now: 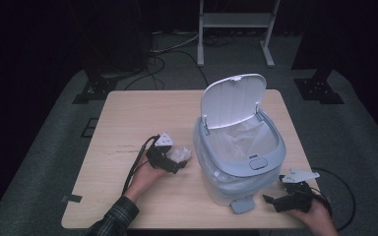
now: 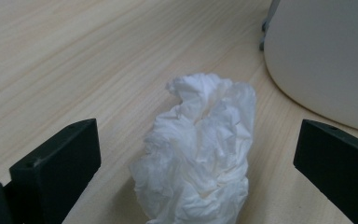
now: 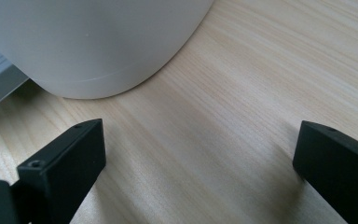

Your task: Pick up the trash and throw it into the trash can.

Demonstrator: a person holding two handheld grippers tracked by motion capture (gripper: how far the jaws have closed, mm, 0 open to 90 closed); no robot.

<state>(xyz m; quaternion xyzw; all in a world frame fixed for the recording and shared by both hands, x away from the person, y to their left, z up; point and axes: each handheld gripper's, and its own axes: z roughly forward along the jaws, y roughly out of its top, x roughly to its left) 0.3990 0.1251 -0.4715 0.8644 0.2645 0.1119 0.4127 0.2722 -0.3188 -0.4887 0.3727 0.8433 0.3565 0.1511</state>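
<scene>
One crumpled tissue (image 2: 198,154) lies between your left hand-held gripper's (image 2: 196,163) spread jaws; right hand-held gripper (image 3: 200,163) agape, empty, beside one bin (image 1: 238,147).

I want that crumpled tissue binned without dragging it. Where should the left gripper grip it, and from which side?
Grip the crumpled tissue across its bulging middle, coming in low along the table from the person's side. The left gripper already stands open with a jaw on either side of the wad.

Table (image 1: 128,132) pale wood grain, matt; tissue (image 2: 200,154) crumpled paper; bin (image 1: 241,167) smooth plastic; jaws matt blk.
</scene>
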